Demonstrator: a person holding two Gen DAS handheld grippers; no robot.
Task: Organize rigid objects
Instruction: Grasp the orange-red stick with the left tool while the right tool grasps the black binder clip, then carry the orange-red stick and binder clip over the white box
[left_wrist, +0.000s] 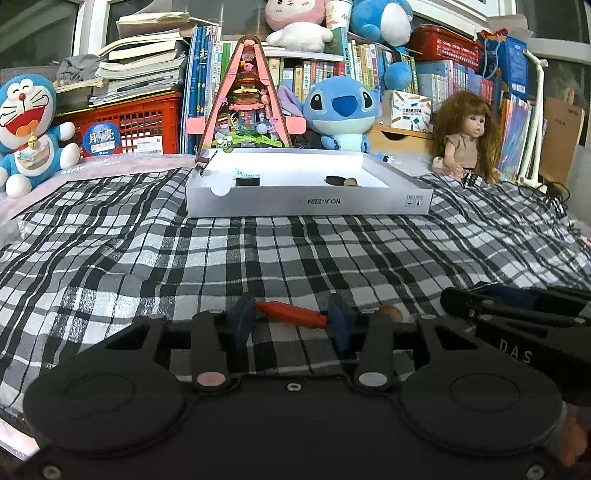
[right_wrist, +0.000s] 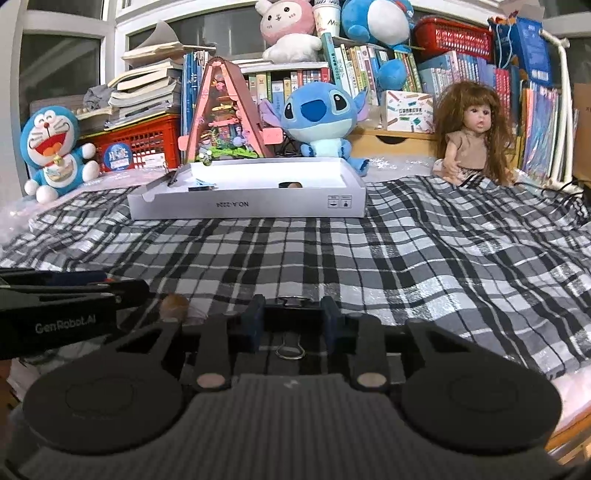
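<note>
The left gripper (left_wrist: 291, 319) is clenched on an orange pen-like object (left_wrist: 291, 314), held crosswise between its blue pads just above the checked cloth (left_wrist: 295, 254). The right gripper (right_wrist: 291, 319) is clamped on a black binder clip (right_wrist: 291, 321). A white tray (left_wrist: 306, 201) is seen farther back, with 3 small items inside.

low wrist views, side-by-side — both facing white tray (left_wrist: 308, 201)
</note>
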